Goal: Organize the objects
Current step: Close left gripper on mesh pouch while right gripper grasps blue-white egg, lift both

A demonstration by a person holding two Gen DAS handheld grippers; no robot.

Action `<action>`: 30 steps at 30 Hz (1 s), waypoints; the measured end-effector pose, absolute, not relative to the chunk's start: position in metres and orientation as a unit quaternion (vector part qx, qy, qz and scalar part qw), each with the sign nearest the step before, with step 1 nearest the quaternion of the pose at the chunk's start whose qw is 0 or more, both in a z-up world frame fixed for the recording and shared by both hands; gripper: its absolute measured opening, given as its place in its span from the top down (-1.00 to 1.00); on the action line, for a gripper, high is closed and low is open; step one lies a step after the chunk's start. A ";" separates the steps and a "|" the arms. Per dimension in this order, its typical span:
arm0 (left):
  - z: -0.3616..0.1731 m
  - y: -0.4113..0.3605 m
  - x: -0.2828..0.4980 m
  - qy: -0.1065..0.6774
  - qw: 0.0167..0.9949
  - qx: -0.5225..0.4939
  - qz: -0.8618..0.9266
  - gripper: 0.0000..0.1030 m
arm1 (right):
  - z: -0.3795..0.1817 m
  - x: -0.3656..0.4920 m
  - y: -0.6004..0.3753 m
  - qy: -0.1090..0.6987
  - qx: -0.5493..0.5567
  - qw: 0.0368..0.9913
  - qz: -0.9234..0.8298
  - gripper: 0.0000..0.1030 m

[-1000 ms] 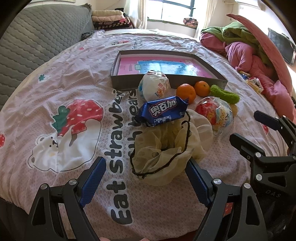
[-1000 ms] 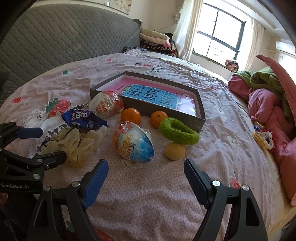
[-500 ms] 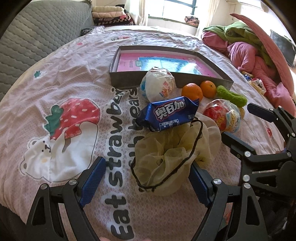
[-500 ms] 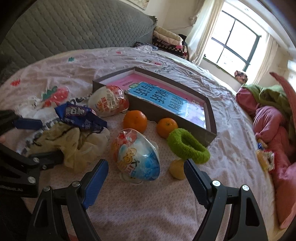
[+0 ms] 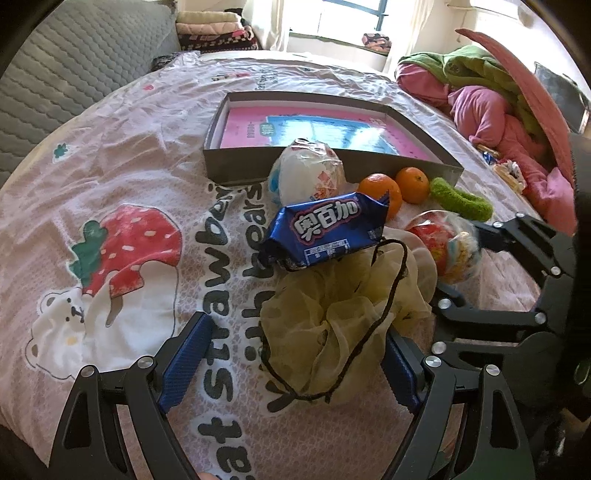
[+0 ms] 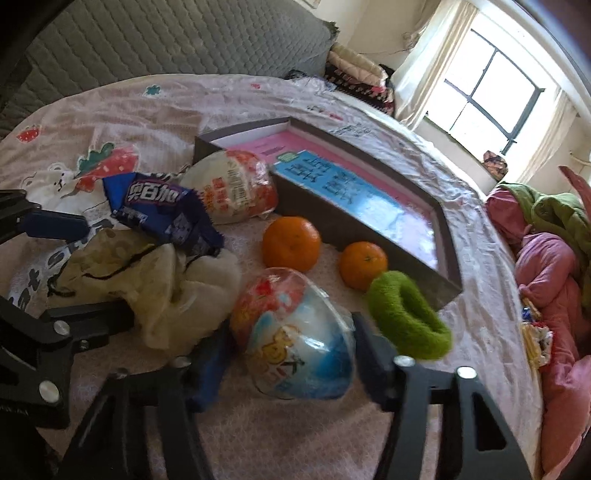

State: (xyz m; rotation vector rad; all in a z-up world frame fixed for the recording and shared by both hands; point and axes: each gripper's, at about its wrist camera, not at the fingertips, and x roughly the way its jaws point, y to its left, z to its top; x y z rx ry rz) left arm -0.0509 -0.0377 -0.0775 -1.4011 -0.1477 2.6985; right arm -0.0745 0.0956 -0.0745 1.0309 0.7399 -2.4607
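On the bed a yellow mesh drawstring pouch lies between the open fingers of my left gripper, nearer the right finger. A blue snack packet rests on its far edge. My right gripper is open with its fingers on either side of a red and blue toy egg, close to it. A white toy egg, two oranges and a green fuzzy ring lie in front of a grey box.
The grey box holds a pink and blue book. A grey quilted headboard stands at the left. Pink and green bedding is heaped at the right. Folded blankets lie by the window.
Both grippers have moved forward. The left one now straddles the pouch more closely. The right one has come up around the red and blue egg and its fingers have narrowed.
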 end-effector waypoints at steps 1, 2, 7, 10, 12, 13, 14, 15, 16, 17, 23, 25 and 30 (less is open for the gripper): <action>-0.078 -0.037 -0.052 -0.051 0.052 -0.460 0.885 -0.53 | -0.076 -0.075 0.095 0.265 0.367 0.185 -0.872 -0.15; -0.078 -0.037 -0.052 -0.054 0.057 -0.459 0.885 -0.34 | -0.076 -0.074 0.094 0.267 0.365 0.185 -0.873 -0.14; -0.080 -0.032 -0.055 -0.061 0.075 -0.465 0.880 0.09 | -0.072 -0.072 0.103 0.235 0.363 0.202 -0.879 -0.13; -0.079 -0.030 -0.055 -0.064 0.083 -0.463 0.880 0.47 | -0.070 -0.070 0.107 0.226 0.358 0.207 -0.882 -0.13; -0.078 -0.030 -0.054 -0.078 0.096 -0.461 0.879 0.65 | -0.067 -0.069 0.109 0.219 0.352 0.209 -0.886 -0.13; -0.078 -0.030 -0.054 -0.079 0.099 -0.459 0.879 0.70 | -0.066 -0.068 0.109 0.215 0.350 0.210 -0.887 -0.13; -0.077 -0.029 -0.053 -0.079 0.101 -0.455 0.881 0.73 | -0.065 -0.067 0.110 0.211 0.347 0.211 -0.889 -0.13; -0.076 -0.029 -0.051 -0.079 0.105 -0.451 0.883 0.75 | -0.064 -0.065 0.111 0.209 0.344 0.213 -0.891 -0.13; -0.075 -0.028 -0.050 -0.080 0.108 -0.448 0.884 0.78 | -0.063 -0.064 0.111 0.206 0.340 0.215 -0.892 -0.13; -0.073 -0.028 -0.049 -0.082 0.111 -0.444 0.885 0.79 | -0.063 -0.062 0.112 0.202 0.339 0.217 -0.893 -0.13; -0.062 -0.029 -0.041 -0.089 0.120 -0.426 0.892 0.80 | -0.055 -0.059 0.124 0.165 0.324 0.231 -0.903 -0.13; -0.059 -0.028 -0.038 -0.091 0.124 -0.424 0.892 0.80 | -0.051 -0.057 0.127 0.158 0.319 0.233 -0.905 -0.13; -0.048 -0.023 -0.030 -0.088 0.129 -0.414 0.897 0.80 | -0.042 -0.049 0.135 0.138 0.304 0.243 -0.911 -0.13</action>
